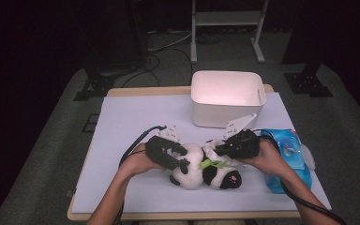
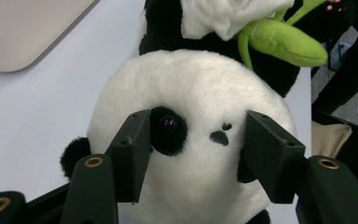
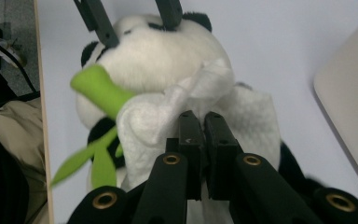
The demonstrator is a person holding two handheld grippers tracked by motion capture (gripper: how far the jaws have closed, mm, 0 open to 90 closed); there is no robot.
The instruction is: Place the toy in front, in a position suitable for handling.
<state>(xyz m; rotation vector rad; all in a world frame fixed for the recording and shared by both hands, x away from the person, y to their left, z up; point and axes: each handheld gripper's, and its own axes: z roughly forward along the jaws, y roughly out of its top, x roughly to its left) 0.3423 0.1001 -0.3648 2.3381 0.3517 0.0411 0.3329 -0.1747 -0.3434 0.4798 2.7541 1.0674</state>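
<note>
The panda toy (image 1: 201, 169) lies on the near part of the table (image 1: 136, 117). The left gripper (image 2: 193, 140) is half open around its head, pads apart from the fur. The right gripper (image 3: 204, 135) is closed on a white wipe (image 3: 149, 126) against the panda.

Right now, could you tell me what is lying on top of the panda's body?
A white wipe is draped over the panda, pinched by the right gripper. A green plush bamboo sprig pokes out beside it. The fur under the wipe is hidden.
</note>
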